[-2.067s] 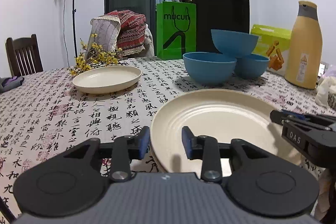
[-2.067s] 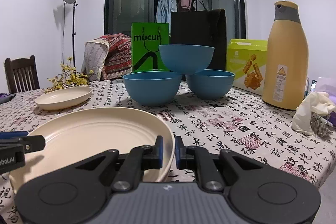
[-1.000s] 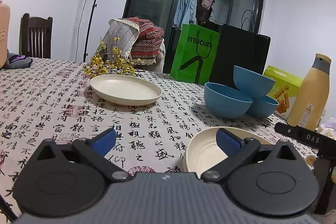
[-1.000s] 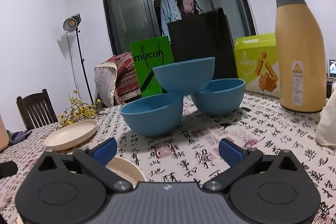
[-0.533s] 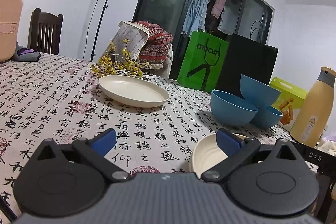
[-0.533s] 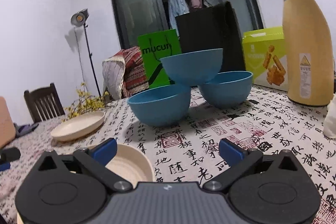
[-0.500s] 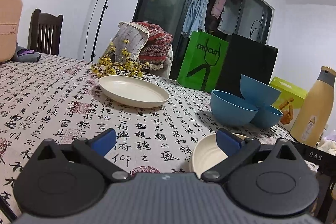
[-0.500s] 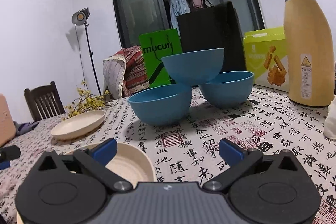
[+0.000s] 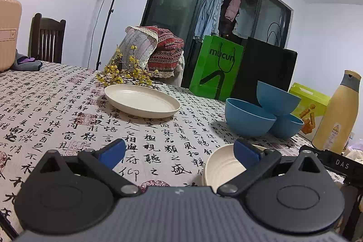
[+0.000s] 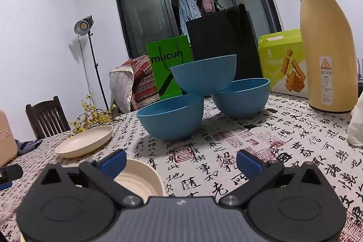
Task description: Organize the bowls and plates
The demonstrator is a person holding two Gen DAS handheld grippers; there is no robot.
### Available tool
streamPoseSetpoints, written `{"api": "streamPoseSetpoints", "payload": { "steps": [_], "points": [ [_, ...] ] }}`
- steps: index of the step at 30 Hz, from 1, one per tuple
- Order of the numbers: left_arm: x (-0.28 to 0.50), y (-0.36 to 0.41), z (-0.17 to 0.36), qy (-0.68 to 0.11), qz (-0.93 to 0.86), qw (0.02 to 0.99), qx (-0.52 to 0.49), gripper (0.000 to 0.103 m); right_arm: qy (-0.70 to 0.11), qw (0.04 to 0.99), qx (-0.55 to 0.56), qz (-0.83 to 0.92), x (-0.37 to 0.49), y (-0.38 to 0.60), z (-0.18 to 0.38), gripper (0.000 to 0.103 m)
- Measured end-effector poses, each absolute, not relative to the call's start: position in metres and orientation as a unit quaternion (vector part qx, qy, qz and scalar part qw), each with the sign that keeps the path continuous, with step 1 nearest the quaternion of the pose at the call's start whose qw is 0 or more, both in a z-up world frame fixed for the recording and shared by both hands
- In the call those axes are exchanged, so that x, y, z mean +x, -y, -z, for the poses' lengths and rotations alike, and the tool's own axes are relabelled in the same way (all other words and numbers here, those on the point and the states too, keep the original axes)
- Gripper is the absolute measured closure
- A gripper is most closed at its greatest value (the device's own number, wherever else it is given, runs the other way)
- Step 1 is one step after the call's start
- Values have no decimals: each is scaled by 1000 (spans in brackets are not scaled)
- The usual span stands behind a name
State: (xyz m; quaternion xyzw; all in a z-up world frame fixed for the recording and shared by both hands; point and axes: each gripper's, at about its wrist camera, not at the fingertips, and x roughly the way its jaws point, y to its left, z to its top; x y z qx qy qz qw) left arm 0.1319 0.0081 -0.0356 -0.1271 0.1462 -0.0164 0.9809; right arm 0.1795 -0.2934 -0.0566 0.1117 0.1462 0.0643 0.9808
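Both tools are hanging low over the table (image 9: 56, 110), each with its blue-padded fingers spread wide and gripping nothing: the left tool (image 9: 179, 150) is looking toward 12 o'clock across a broad bare stretch of calligraphy cloth, and the right tool (image 10: 181, 160) is facing the bowls. The near cream plate (image 9: 221, 168) is lying flat at the table's near edge, showing at 4 o'clock under the left tool's right finger and at 8 o'clock under the right tool's left finger. The far cream plate (image 9: 141, 101) is sitting apart at 11 o'clock of the left view, beside the yellow flower sprig (image 9: 123, 74). Three blue bowls are clustering at 1 o'clock: the front bowl (image 10: 171, 117) and the back bowl (image 10: 241, 98) are standing on the cloth, and the top bowl (image 10: 204, 75) is resting tilted on their rims. Open cloth is lying between the near plate and the front bowl. The yellow bottle (image 10: 326, 44) is standing at 2 o'clock near the right edge. Compared with two seconds ago, both tools have let go of the near plate, opened fully and pulled back, so far less of that plate is showing.
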Motion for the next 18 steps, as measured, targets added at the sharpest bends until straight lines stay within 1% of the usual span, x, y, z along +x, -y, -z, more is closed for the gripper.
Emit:
{"api": "streamPoseSetpoints", "payload": {
  "steps": [18],
  "points": [
    [129,-7,36,-140,16,982,-123,0,-143,981,112,-64,179,294,57,0]
  ]
}}
